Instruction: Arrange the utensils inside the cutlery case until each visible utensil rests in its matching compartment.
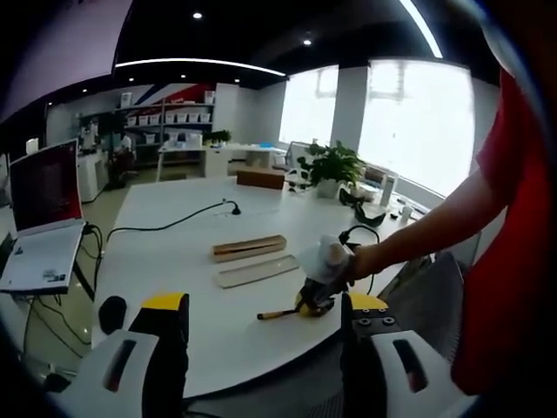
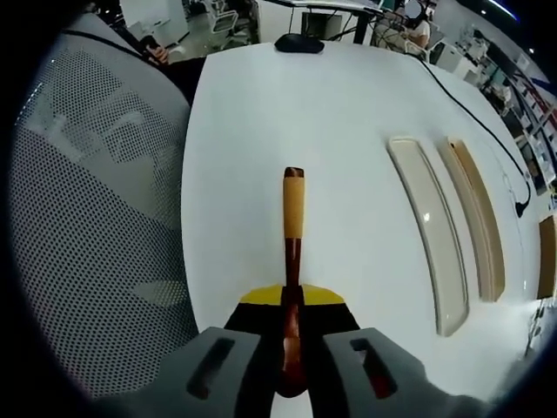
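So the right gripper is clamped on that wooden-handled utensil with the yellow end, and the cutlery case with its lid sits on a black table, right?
Not quite: the table is white, not black, as the right gripper view shows. The rest holds: the right gripper is shut on the wooden-handled utensil with the yellow end, and the pale cutlery case lies there beside its lid.

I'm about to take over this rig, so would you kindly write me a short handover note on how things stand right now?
Right hand-held gripper: shut on a utensil with a yellow and dark red-brown handle, held over the white table near its edge.
Left hand-held gripper: open, empty, raised in front of the table.
Cutlery case: lies on the table beyond the utensil, with its lid flat beside it; I cannot see what is inside.
Done: one utensil picked up.
Left: place it in its matching compartment, then any others.
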A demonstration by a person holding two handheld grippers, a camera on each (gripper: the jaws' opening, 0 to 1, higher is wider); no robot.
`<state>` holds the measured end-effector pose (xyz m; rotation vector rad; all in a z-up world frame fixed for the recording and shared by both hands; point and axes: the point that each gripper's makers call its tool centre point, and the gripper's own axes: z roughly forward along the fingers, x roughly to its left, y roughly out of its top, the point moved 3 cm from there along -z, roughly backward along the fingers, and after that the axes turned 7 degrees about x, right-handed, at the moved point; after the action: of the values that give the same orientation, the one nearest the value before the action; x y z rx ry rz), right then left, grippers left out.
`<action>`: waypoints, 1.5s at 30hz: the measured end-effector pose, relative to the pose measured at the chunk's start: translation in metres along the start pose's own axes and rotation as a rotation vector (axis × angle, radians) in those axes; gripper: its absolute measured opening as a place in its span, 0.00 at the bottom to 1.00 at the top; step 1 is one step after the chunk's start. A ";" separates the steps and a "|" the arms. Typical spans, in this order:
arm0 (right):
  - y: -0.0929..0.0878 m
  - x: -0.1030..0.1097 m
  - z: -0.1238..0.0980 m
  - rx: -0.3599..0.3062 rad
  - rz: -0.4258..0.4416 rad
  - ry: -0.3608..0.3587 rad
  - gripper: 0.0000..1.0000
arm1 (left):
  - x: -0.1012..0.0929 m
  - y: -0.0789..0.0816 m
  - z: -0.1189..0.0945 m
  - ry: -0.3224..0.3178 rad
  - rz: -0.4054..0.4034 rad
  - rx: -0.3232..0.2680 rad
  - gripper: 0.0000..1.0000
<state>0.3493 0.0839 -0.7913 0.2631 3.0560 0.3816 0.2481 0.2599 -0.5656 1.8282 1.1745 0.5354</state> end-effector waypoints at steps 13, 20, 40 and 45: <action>-0.004 -0.009 -0.018 0.031 0.000 0.010 0.01 | -0.001 -0.004 0.002 0.001 -0.006 -0.001 0.72; -0.003 -0.013 -0.024 0.039 -0.017 0.012 0.01 | 0.001 -0.005 0.001 0.005 -0.010 -0.002 0.72; -0.004 -0.045 -0.043 0.039 -0.041 -0.019 0.01 | 0.001 0.004 0.003 -0.007 0.009 0.002 0.72; -0.004 -0.053 -0.045 0.045 -0.052 -0.018 0.01 | 0.001 0.005 0.006 -0.009 0.022 0.009 0.71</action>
<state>0.3980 0.0598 -0.7468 0.1879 3.0497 0.3069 0.2557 0.2572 -0.5649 1.8513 1.1544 0.5342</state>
